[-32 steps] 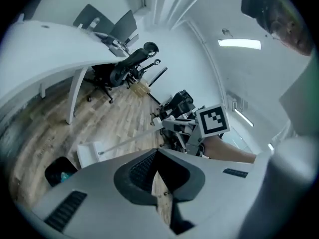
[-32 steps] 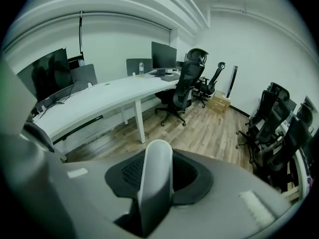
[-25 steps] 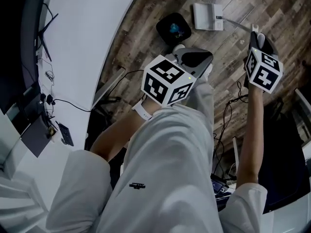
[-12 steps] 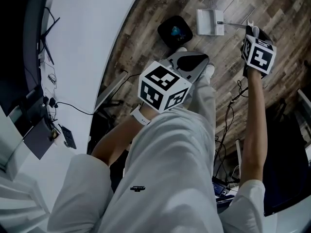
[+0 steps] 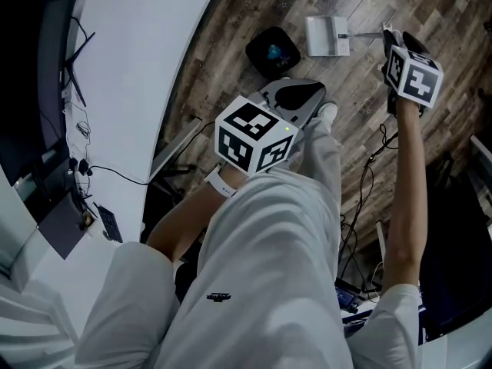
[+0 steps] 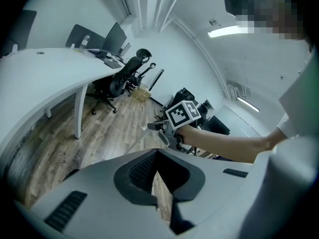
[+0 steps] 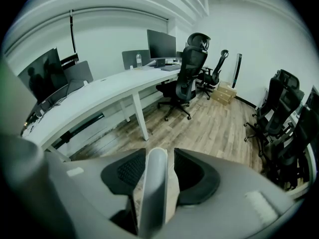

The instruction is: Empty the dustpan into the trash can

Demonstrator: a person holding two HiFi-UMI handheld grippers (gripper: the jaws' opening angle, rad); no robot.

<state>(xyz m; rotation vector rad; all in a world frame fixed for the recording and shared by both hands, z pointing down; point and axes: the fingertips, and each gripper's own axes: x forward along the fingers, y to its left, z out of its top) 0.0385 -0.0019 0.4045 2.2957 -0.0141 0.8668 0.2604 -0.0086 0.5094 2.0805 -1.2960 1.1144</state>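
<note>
Grey-white plastic fills the gap between the pads (image 7: 194, 172) of the right gripper (image 7: 160, 158): it is the handle (image 7: 152, 198) of the dustpan (image 5: 327, 35). The jaws have just been opening and stand wide. One pad is close against the handle and the other is clearly off it, so nothing is clamped. The left gripper (image 6: 158, 158) has its jaws pressed together on nothing.

Out beyond the right fingertips, at the far end of the handle, the pan lies flat on the wooden floor (image 5: 361, 121). The black trash can (image 5: 272, 50) stands just beside it, on the side toward the left gripper and ahead of that gripper's closed tips. The pan is next to the can, not over it. Whether it holds any dirt is too small to tell.

The main risk is the loose hold. If the hand rises with the jaws this wide, the handle will probably slide out and the pan stay on the floor or tip over. The handle also sits off-centre between the pads. Closing from here could push it sideways, twist the pan and scatter whatever is in it beside the can. The long handle is a lever, so a weak pinch may let the pan sag or swing into the small can and knock it over. Cables (image 5: 361, 167) trail on the floor behind the right fingers, near the person's feet, and could snag a step.
</note>
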